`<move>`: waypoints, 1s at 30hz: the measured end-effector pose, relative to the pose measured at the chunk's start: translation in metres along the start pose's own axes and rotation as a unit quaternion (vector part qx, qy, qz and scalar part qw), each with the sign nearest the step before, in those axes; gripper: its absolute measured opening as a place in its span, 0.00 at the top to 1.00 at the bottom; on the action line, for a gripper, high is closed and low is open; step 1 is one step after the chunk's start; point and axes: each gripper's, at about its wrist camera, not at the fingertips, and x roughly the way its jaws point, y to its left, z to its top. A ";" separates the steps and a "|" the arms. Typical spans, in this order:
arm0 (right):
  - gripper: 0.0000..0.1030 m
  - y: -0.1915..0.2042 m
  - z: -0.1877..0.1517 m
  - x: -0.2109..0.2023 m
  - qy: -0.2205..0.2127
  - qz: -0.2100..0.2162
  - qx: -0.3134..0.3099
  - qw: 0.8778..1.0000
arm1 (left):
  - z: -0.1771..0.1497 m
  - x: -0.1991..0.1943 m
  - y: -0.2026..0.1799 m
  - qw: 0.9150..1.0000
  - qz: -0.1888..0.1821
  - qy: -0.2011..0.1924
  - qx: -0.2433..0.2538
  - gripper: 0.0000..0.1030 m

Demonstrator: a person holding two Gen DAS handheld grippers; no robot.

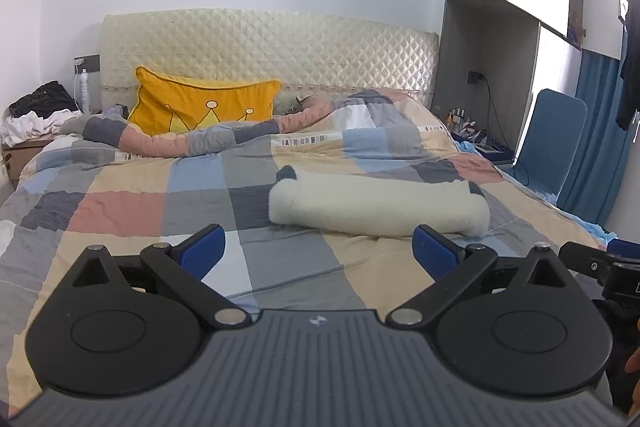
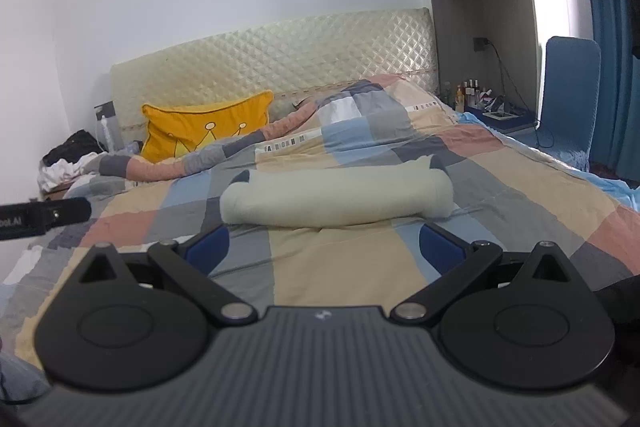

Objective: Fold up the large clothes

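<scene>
1. At the far left a heap of dark and white clothes [image 1: 38,115] lies on a bedside stand next to the bed.
2. A yellow cushion [image 1: 202,105] with a crown print leans against the quilted cream headboard [image 1: 264,55].
3. The left gripper [image 1: 318,251] hovers above the patchwork duvet [image 1: 120,211], its blue-padded fingers [image 1: 202,251] spread wide and grasping nothing.
4. The folded cream garment [image 1: 376,207] lies crosswise on the duvet near the middle of the bed, just beyond both grippers; dark trim shows at its two far corners. It looks like a fleece top, though the view is too soft to be sure.
5. The right gripper [image 2: 324,247] also hangs above the duvet, fingers [image 2: 440,247] released and wide apart, clear of the garment.
6. To the right of the bed stand a cluttered nightstand [image 2: 500,115], a blue chair [image 2: 570,95] and a blue curtain [image 2: 616,67].
</scene>
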 end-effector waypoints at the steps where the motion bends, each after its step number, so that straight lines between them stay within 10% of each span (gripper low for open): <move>1: 0.00 0.000 0.000 0.000 -0.001 -0.001 -0.002 1.000 | 0.000 0.000 0.000 1.000 -0.001 -0.001 -0.001 0.01; 30: 0.00 0.003 0.001 -0.002 -0.006 -0.007 -0.006 1.000 | 0.003 -0.010 -0.002 1.000 -0.004 -0.005 0.004 0.00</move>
